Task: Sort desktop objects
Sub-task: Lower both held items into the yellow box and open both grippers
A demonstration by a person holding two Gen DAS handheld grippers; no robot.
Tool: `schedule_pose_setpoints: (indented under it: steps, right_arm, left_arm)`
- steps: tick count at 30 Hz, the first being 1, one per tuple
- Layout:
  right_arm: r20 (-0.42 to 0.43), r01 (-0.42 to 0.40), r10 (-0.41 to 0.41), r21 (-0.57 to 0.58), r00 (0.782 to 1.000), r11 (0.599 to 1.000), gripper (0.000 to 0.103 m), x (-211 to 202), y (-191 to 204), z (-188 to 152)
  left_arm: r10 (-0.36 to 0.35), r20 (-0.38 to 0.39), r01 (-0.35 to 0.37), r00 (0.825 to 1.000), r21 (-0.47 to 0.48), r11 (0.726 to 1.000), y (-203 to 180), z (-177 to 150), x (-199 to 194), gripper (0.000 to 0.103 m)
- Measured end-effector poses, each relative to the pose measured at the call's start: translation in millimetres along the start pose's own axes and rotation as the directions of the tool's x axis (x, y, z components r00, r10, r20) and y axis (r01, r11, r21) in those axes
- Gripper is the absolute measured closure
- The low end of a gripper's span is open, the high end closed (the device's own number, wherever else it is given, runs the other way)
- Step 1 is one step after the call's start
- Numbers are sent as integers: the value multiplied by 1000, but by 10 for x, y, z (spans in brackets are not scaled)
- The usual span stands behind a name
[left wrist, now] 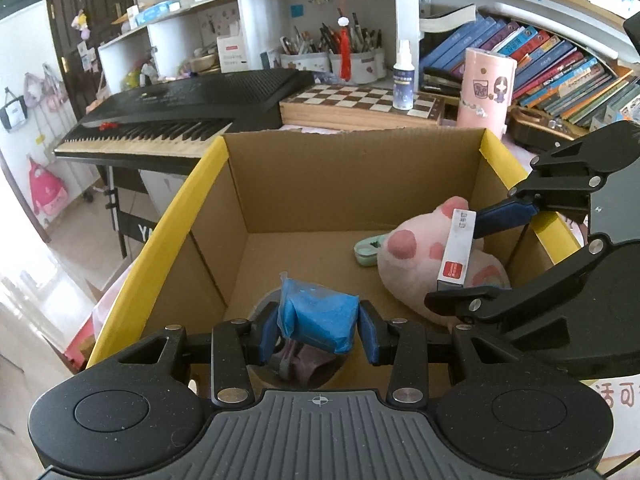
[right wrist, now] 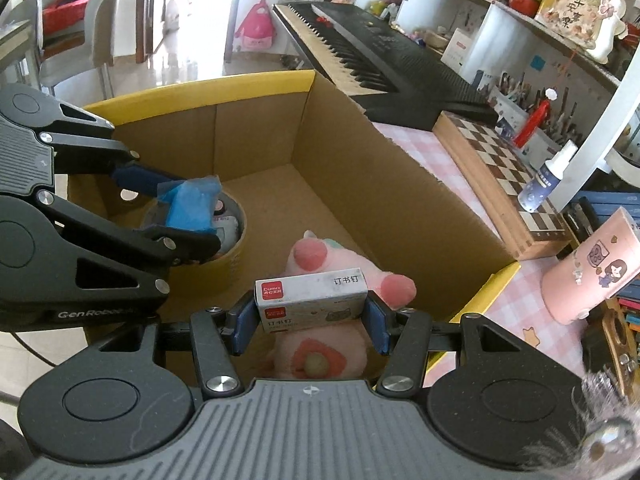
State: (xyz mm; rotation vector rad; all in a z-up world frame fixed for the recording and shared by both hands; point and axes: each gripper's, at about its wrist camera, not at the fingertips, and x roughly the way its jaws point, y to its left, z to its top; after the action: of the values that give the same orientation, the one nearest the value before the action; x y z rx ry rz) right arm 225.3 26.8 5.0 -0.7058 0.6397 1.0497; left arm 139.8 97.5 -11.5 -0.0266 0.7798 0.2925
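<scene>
Behind the cardboard box (left wrist: 352,184) stand a black keyboard (left wrist: 180,116), a chessboard (left wrist: 360,102) carrying a spray bottle (left wrist: 403,80), and a pink cylinder (left wrist: 486,88) in front of leaning books (left wrist: 560,68). Inside the box lie a pink plush toy (left wrist: 416,264), a small green object (left wrist: 366,252) beside it, and a round tub (right wrist: 216,240) with odds and ends. The left gripper (left wrist: 318,326) is clamped on a blue packet (left wrist: 318,318) directly over the tub, while the right gripper (right wrist: 310,318) pinches a staple box (right wrist: 312,298) just above the plush toy.
</scene>
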Motion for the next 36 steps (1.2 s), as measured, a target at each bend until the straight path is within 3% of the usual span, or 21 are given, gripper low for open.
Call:
schedule_pose_setpoints:
  steps: [8, 17, 21, 27, 36]
  right_arm:
    - [-8, 2, -2, 9, 1000, 1000, 50, 17, 6, 20]
    - [26, 15, -17, 72, 1000, 997, 50, -142, 25, -10]
    - [41, 48, -53, 97, 998, 994, 50, -239, 60, -24]
    - [81, 106, -118, 140, 990, 985, 45, -462, 133, -85]
    - [135, 183, -211, 196, 968, 963, 44, -793, 314, -176]
  left_arm:
    - [-3, 0, 3, 1000, -3, 1000, 25, -1, -8, 61]
    - [22, 60, -19, 998, -43, 999, 131, -17, -208, 35]
    - [16, 94, -11, 995, -56, 998, 143, -26, -328, 29]
    - [1, 138, 8, 990, -70, 998, 156, -60, -500, 25]
    - [-13, 189, 29, 982, -83, 996, 212, -163, -765, 24]
